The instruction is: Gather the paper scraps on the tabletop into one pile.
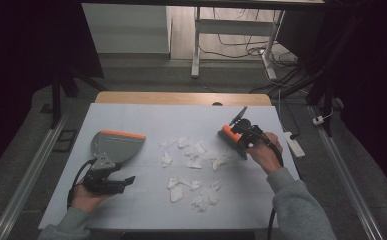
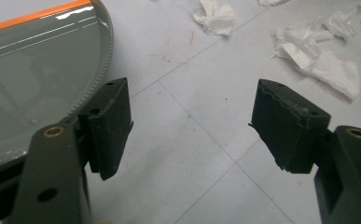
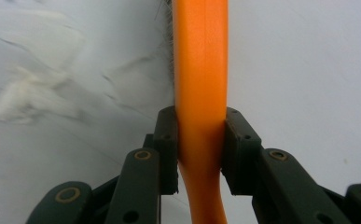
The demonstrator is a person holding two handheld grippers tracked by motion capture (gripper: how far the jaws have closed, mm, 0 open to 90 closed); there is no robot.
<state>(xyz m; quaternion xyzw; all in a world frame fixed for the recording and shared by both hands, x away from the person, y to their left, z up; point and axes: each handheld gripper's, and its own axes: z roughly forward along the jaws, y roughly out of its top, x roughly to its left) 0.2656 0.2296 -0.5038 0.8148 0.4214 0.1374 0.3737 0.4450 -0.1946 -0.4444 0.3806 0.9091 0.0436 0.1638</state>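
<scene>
Grey, orange-edged dustpan (image 1: 115, 146) flat at left, orange brush (image 1: 229, 133) right, white paper scraps (image 1: 193, 172) between

A: What colours around the dustpan (image 1: 116, 146)?
B: It's grey with an orange strip along its edge. The desk (image 1: 146, 117) beneath it is pale blue-white, with faint red marks near the dustpan.
A: And right of it?
B: White paper scraps (image 1: 193, 172), then a brush (image 1: 229, 134) with an orange handle, held in black tongs (image 3: 200, 140); the sleeve (image 1: 301, 210) is grey
</scene>
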